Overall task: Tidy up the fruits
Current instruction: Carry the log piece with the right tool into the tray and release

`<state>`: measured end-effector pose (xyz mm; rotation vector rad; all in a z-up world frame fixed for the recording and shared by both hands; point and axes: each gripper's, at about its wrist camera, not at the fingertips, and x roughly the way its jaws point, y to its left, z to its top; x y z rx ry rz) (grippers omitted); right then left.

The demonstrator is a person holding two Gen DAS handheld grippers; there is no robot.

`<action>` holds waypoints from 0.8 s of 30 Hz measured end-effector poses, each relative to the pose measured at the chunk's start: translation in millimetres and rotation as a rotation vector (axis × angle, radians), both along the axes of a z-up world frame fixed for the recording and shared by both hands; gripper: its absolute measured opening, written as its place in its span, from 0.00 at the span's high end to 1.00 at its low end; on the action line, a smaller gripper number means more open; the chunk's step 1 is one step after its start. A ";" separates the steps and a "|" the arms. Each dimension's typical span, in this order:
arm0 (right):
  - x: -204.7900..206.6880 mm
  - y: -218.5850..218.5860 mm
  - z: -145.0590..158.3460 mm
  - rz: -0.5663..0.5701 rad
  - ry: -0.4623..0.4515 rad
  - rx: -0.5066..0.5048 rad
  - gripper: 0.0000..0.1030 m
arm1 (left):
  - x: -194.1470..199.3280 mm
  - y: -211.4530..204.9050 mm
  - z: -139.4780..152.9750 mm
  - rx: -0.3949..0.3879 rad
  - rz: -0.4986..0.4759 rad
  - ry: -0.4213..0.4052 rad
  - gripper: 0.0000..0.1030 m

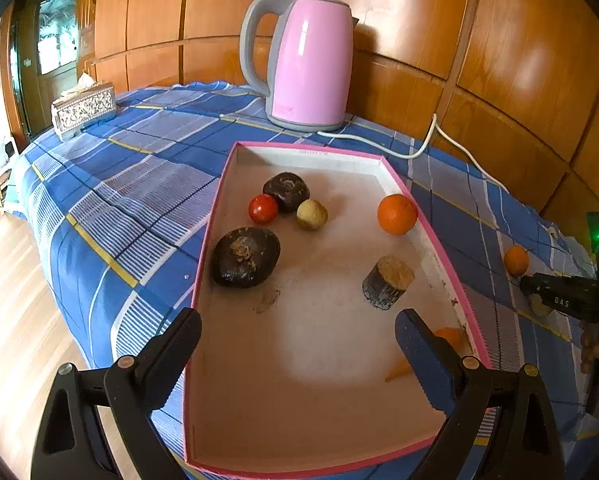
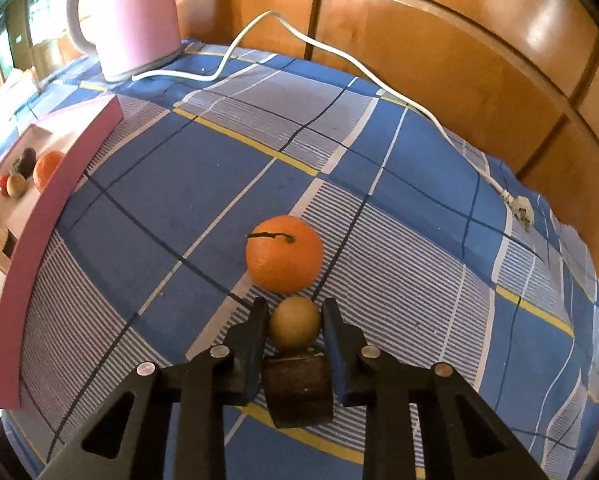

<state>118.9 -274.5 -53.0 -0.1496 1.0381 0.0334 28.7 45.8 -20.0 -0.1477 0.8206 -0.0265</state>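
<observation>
- Nearest the right wrist camera: a dark brown stub (image 2: 297,392), cut flat, lying low between the right gripper's (image 2: 295,320) two arms, behind the fingertips.
- Right gripper's fingers flank a small tan round fruit (image 2: 295,322) on the blue plaid cloth (image 2: 399,208). Left pad looks to be touching it; a thin gap may remain at the right pad. Jaws narrowed around it, firm clamp not confirmed.
- Just beyond, touching or nearly touching the tan fruit on its far side: a stemmed orange (image 2: 285,254).
- Handling judgement: tan fruit small, round, likely light and hard-skinned; apt to roll or squirt forward if pinched off-centre. Best taken across its widest middle, with gentle pressure. The orange is softer-skinned, wider, and needs a broad opening.
- Left gripper (image 1: 297,332) hovers over the near end of the pink-rimmed tray (image 1: 443,256), fingers wide apart, holding nothing.
- In the tray: two dark lumpy fruits (image 1: 245,256), a red tomato-like fruit (image 1: 262,209), another tan fruit (image 1: 312,214), an orange (image 1: 396,214) against the right wall, a cut dark stub (image 1: 387,282), and an orange carrot-like piece (image 1: 447,336) half hidden by the right finger.
- Far end of the table: pink kettle (image 1: 311,64), its white cord (image 2: 339,56) trailing right, unplugged. Tissue box (image 1: 83,110) far left.
</observation>
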 end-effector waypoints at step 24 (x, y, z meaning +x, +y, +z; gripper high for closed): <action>-60.9 30.8 33.3 -0.015 -0.140 0.266 0.74 | -5.2 2.0 8.5 0.012 0.036 -0.014 0.02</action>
